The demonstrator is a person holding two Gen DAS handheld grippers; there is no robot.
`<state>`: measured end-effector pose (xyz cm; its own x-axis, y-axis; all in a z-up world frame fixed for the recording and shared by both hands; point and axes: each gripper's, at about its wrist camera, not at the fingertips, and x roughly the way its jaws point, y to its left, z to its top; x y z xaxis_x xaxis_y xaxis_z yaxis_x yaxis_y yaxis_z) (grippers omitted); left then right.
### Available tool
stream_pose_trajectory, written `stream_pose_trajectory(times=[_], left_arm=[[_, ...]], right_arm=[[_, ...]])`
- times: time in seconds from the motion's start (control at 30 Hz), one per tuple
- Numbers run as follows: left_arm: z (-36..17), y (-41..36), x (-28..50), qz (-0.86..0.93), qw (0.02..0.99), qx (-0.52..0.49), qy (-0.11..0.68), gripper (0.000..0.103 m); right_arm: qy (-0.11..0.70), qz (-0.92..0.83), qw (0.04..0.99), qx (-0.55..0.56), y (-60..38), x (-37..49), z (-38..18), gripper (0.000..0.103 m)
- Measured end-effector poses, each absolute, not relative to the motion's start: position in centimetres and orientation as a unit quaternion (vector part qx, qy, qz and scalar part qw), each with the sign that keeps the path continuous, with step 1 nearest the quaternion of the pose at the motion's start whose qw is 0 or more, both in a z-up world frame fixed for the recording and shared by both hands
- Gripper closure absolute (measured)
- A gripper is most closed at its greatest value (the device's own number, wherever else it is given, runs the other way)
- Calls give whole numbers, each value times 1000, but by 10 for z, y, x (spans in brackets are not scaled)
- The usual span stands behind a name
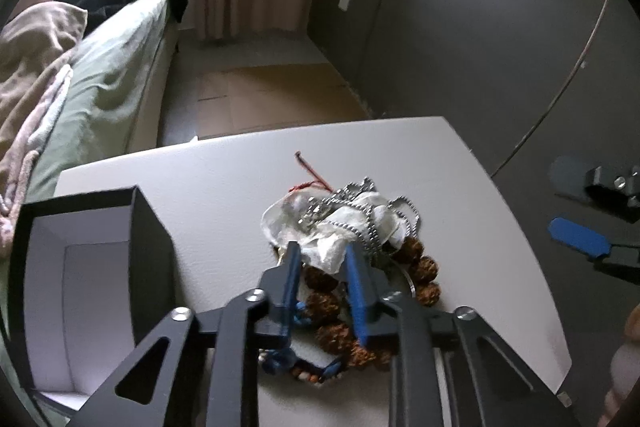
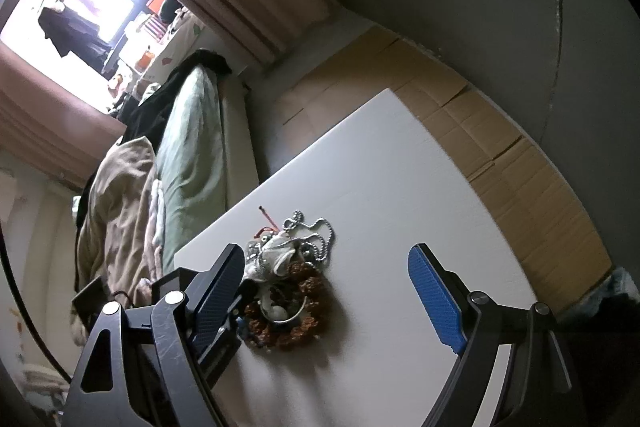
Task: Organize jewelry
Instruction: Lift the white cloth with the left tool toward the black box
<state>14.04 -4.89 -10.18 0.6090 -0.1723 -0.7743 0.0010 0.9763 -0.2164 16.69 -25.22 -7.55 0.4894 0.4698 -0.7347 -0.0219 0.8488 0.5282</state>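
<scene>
A jewelry pile lies on the white table [image 1: 224, 187]: a crumpled white pouch [image 1: 336, 227], a silver ball chain [image 1: 372, 211] draped over it, a brown seed-bead bracelet [image 1: 424, 267], a red cord [image 1: 312, 171] and blue beads [image 1: 280, 359]. My left gripper [image 1: 323, 247] points down into the pile with its blue pads [image 1: 290, 275] pressed on the pouch's near end. My right gripper [image 2: 326, 253] hangs open just above the table, the pile [image 2: 288, 279] lying by its left finger, nothing touched. It also shows at the right edge of the left wrist view as the right gripper [image 1: 576, 203].
An open black box [image 1: 152, 251] with a white lining stands on the table left of the pile. A bed [image 1: 104, 79] with a green sheet and blankets runs along the far left. Cardboard [image 2: 500, 147] covers the floor beyond the table's far edge.
</scene>
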Motion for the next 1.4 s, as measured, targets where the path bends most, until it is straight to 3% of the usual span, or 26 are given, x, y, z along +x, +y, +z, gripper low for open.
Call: stream_pose_trajectory(times=[0.07,0.17,0.53,0.8,1.23,1.4], left_arm=[[-99,-49,139,-51,896,-97,431,100],[-94,-45,138,-61,897,-115,422,101],[-54,-7,121,-70,910,-187,365,103],[-25,22,101,-47,927,-206,311,103],[-23,55,97,-25,921,-243,302,103],[-26,71,94,-11,917,-255,305,103]], right_arm=[[486,150,829,233,-248,168,-77,17],[491,162,822,240,-242,173,-81,17],[495,181,817,232,-218,191,-83,20],[511,183,804,242,-209,199,-104,42],[526,196,812,160,-147,224,-116,43],[543,193,810,113,-122,226,-130,52]])
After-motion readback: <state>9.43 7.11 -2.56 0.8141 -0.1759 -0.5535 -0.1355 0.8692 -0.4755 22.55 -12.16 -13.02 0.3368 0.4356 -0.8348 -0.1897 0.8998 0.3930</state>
